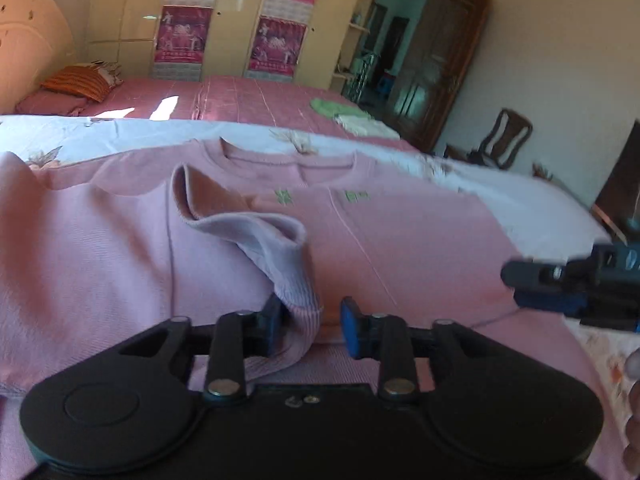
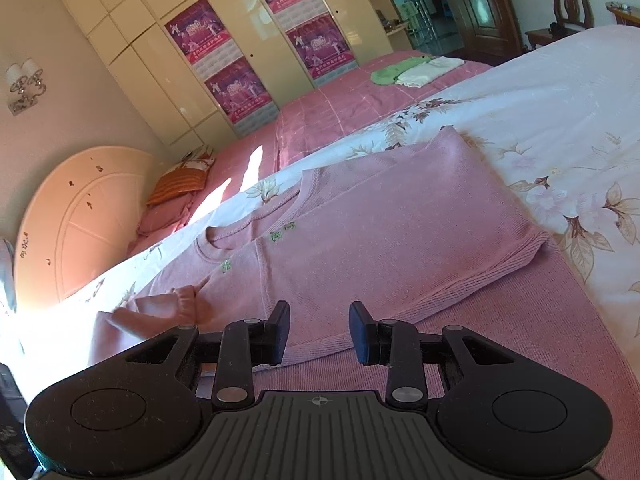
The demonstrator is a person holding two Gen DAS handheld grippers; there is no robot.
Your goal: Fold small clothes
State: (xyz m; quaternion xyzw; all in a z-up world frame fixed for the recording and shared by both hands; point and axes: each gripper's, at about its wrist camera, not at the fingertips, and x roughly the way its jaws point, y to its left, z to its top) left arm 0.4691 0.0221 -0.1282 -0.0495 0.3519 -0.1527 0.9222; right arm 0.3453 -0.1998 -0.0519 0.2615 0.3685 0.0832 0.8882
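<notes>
A pink knitted sweater point(image 1: 400, 236) lies flat on the floral sheet, neckline away from me; it also shows in the right wrist view point(image 2: 380, 232) with one sleeve folded across the body. My left gripper point(image 1: 314, 326) is open; the ribbed sleeve cuff point(image 1: 298, 300) hangs between its fingers against the left pad. The sleeve rises in a loose fold above the sweater's chest. My right gripper point(image 2: 319, 332) is open and empty, low over the sweater's hem. It also shows at the right edge of the left wrist view point(image 1: 520, 284).
A white floral sheet point(image 2: 560, 128) covers the near bed. Behind it lies a pink bedspread point(image 1: 256, 100) with folded green and white clothes point(image 2: 412, 70) and an orange pillow point(image 1: 80, 82). Cupboards with posters, a doorway and a wooden chair point(image 1: 506, 136) stand at the back.
</notes>
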